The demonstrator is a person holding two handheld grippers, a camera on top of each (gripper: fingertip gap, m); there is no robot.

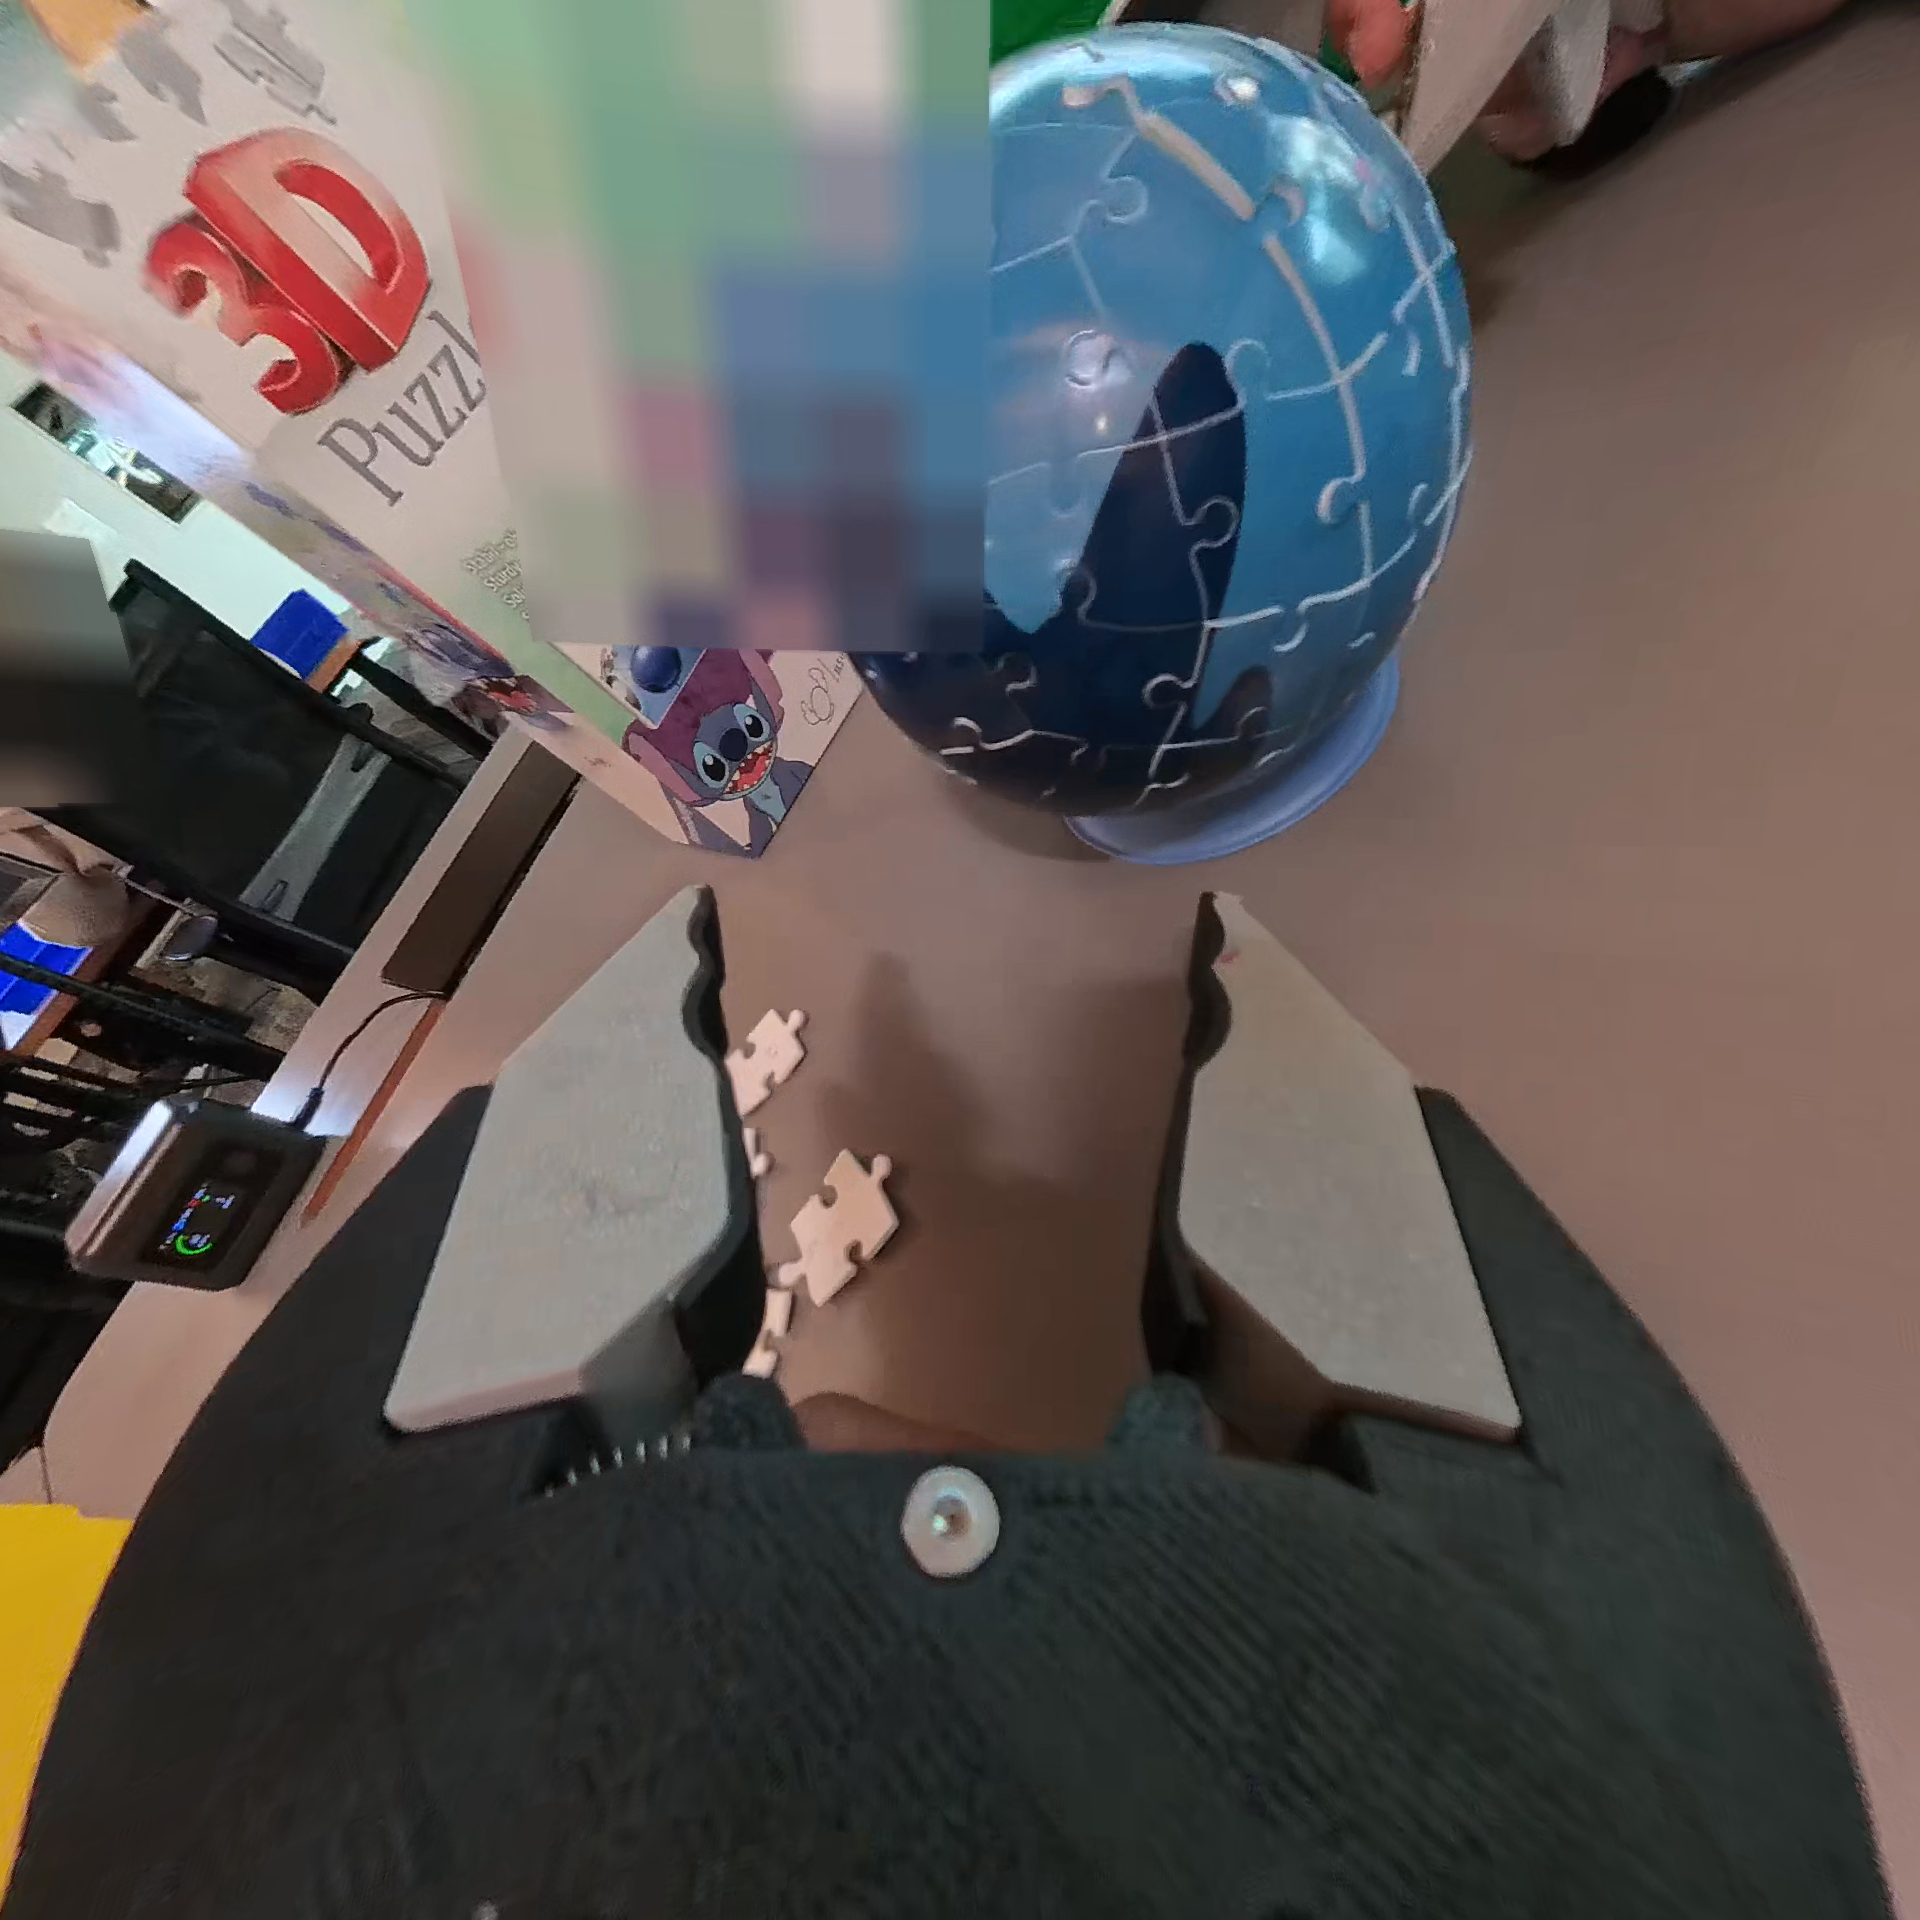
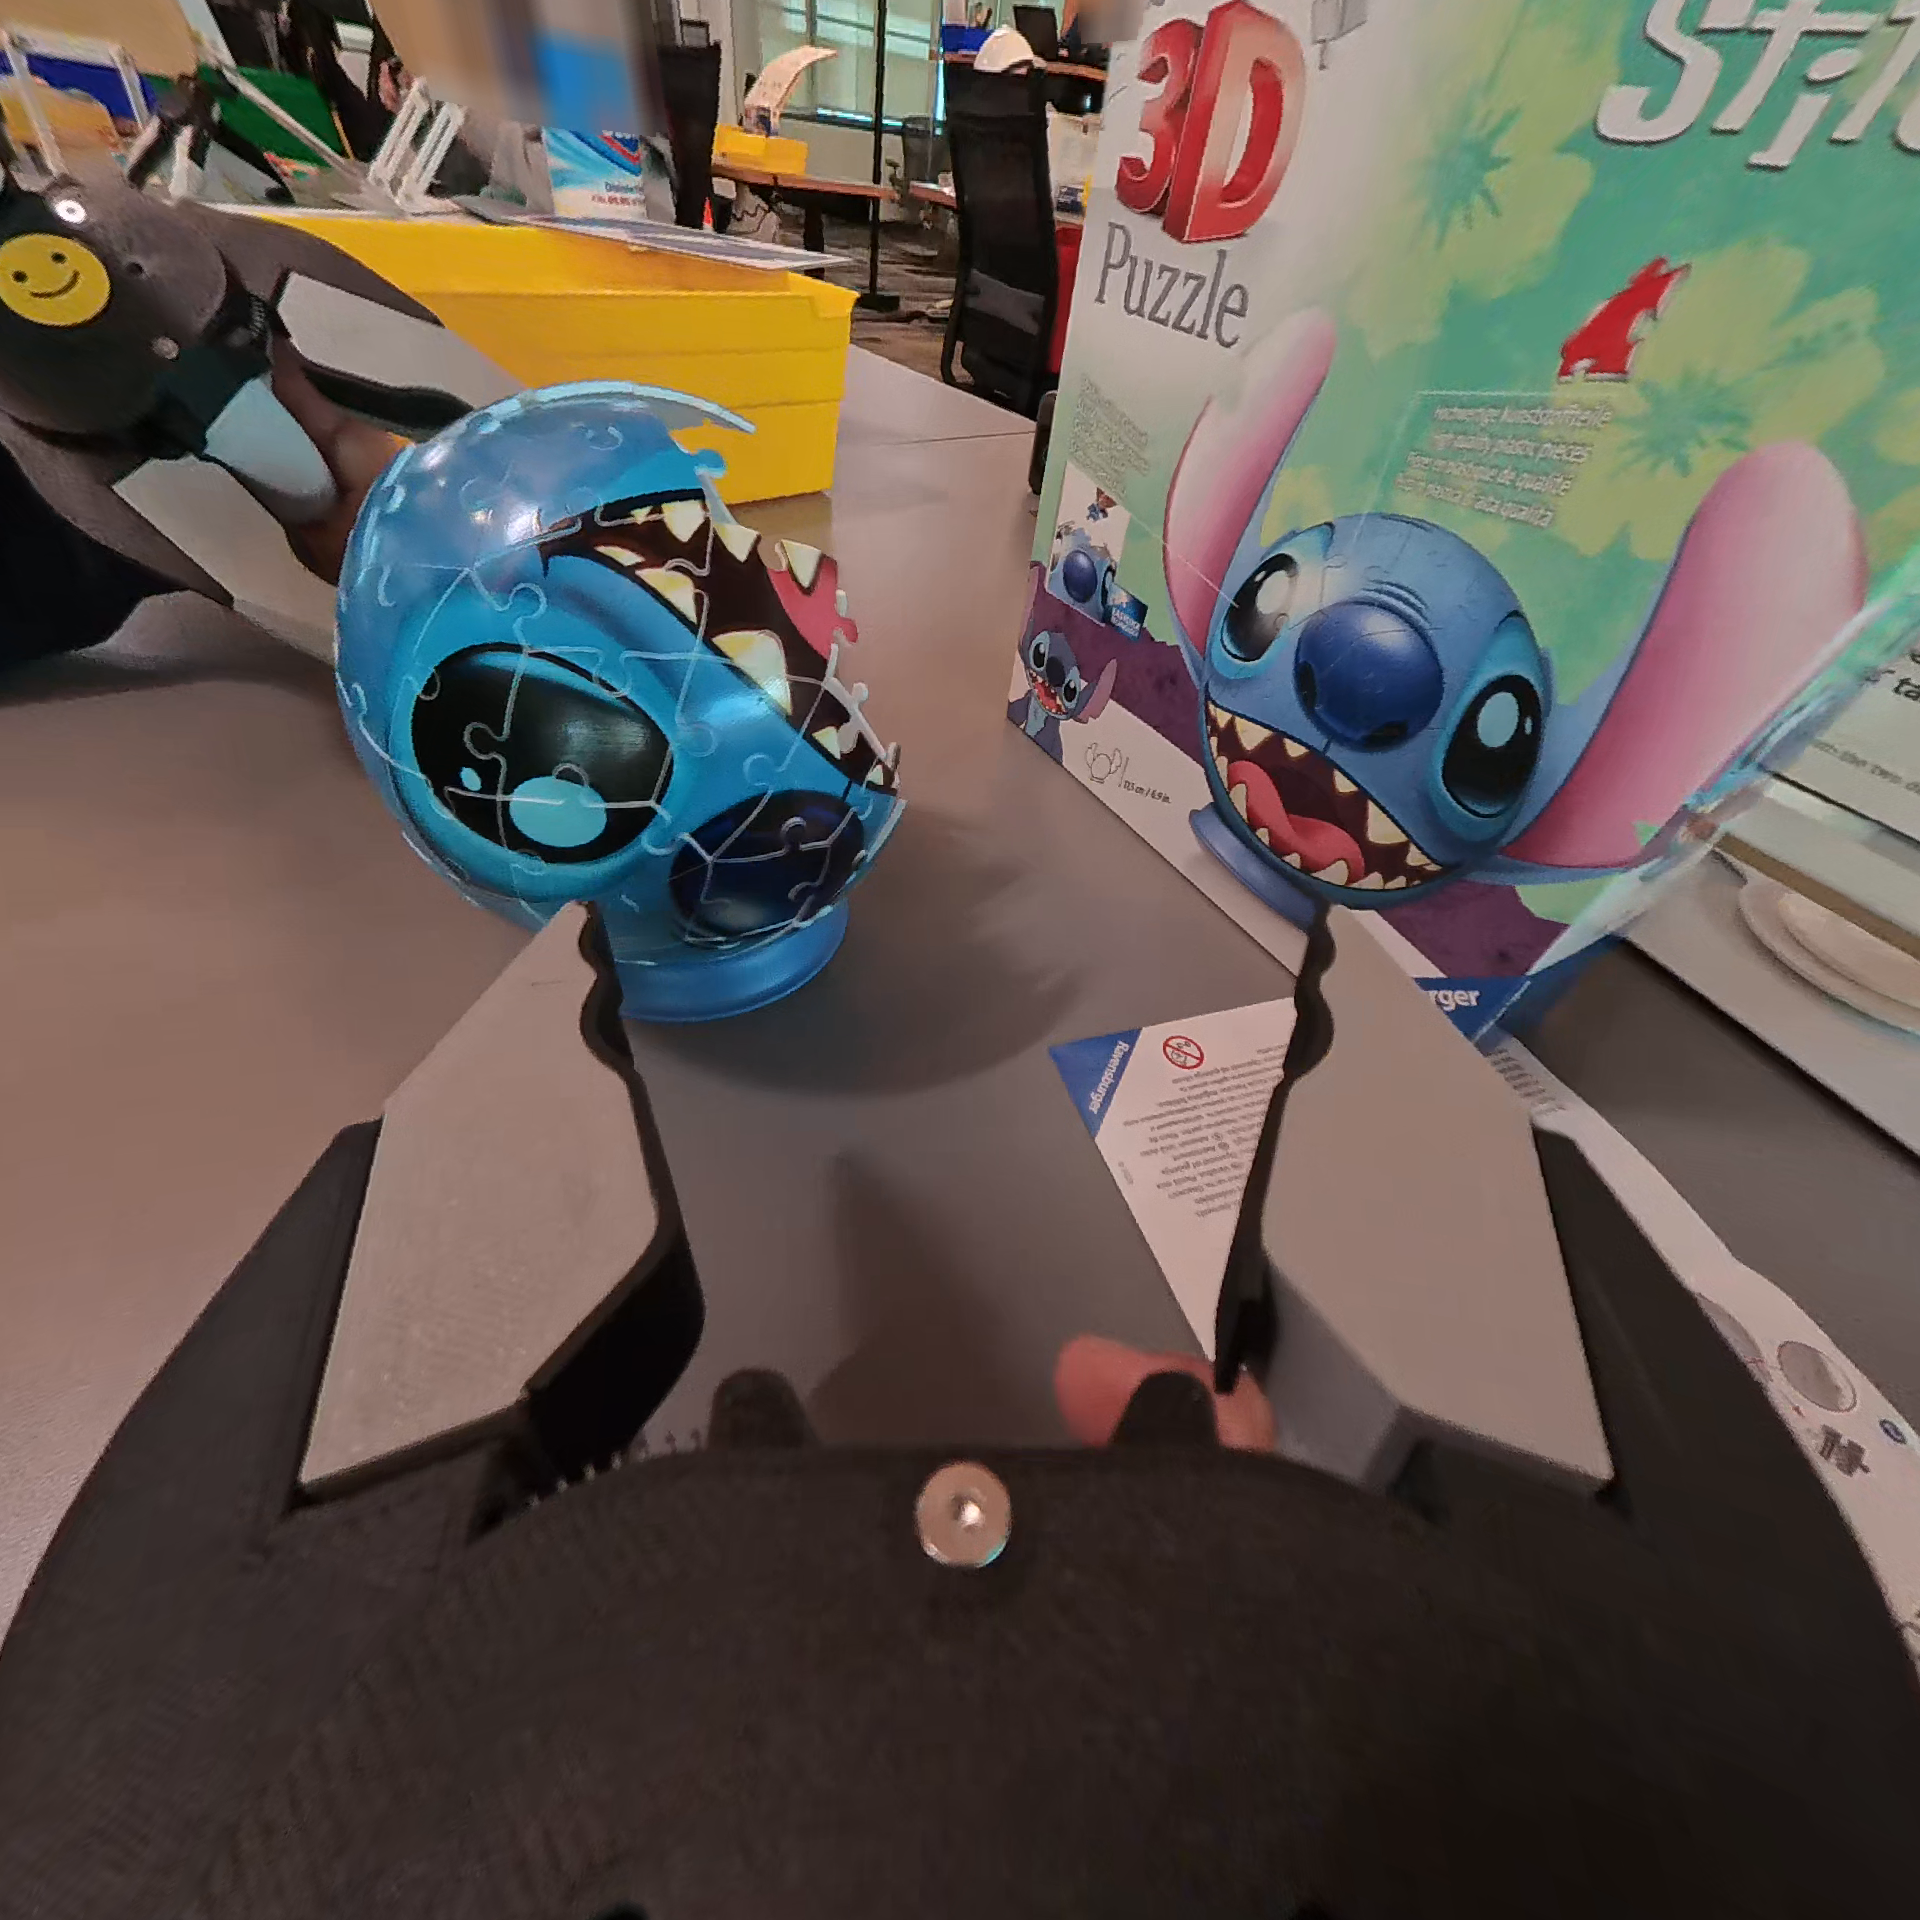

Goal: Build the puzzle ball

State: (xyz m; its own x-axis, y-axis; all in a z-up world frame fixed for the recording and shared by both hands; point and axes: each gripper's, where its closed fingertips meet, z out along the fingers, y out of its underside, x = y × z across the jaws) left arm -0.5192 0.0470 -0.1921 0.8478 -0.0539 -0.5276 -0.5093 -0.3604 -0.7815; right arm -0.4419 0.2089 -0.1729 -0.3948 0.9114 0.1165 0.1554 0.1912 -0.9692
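Observation:
A blue puzzle ball [image 1: 1236,436] sits tilted on a light blue ring stand [image 1: 1247,800] on the table. In the right wrist view the ball [image 2: 613,686] shows eyes, a toothed mouth and an open gap at its top. Several loose white pieces [image 1: 842,1226] lie on the table between my left gripper's fingers. My left gripper [image 1: 951,935] is open and empty, just short of the ball. My right gripper [image 2: 951,935] is open and empty, with the ball at its left fingertip. The left gripper [image 2: 135,312] also shows behind the ball in the right wrist view.
The puzzle box [image 2: 1507,468] stands upright to the right of the ball; it also shows in the left wrist view [image 1: 312,312]. A white leaflet [image 2: 1184,1112] lies in front of the box. A yellow bin [image 2: 644,332] sits behind. A small grey device [image 1: 197,1195] lies at the table's left edge. My right tips are about 50 centimetres from the small grey device [image 1: 197,1195], my left tips only 35 centimetres.

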